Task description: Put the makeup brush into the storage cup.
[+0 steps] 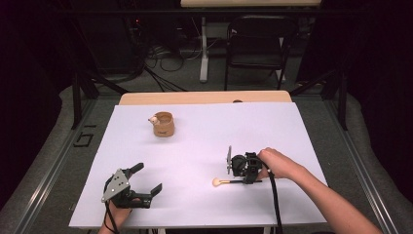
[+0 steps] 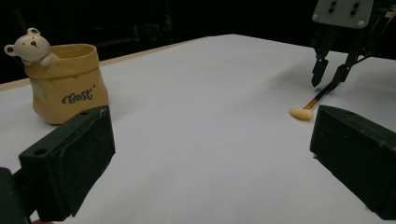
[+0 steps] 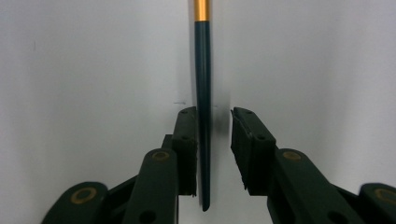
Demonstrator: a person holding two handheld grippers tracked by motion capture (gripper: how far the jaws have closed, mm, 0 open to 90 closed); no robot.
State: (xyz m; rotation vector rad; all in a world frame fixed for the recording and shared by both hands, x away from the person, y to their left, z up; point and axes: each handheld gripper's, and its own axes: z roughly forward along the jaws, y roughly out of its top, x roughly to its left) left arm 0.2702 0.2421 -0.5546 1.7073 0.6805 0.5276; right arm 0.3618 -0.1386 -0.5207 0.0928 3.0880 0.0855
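White sheeting covers the bench (image 1: 195, 146), whose pale wooden far edge shows beyond the sheet. On it, right of centre and toward the near side, lies a slim dark-handled makeup brush with a gold ferrule and a pale cream tuft (image 1: 229, 182), its tuft pointing left. The right gripper (image 1: 249, 175) reaches down over the handle end; in the right gripper view the handle (image 3: 202, 116) runs up between the jaws, touching the left pad, while a gap remains beside the right pad, so the jaws straddle it without pinching. That view cuts off the brush above the ferrule, hiding the tuft. In the high view the gripper's body covers much of the handle.

The left gripper (image 1: 146, 181) rests at the near left, close to the sheet's near edge, jaws spread wide with nothing between them. In its own view both pads (image 2: 74, 158) are cropped by the frame.

A tan sack-shaped ceramic pot with a small white bear on its rim (image 1: 163, 124) stands far left, well apart from both grippers. Its lettering (image 2: 77, 96) is hard to read.

Wide bare sheet lies between pot and brush. The room beyond the bench is dark.
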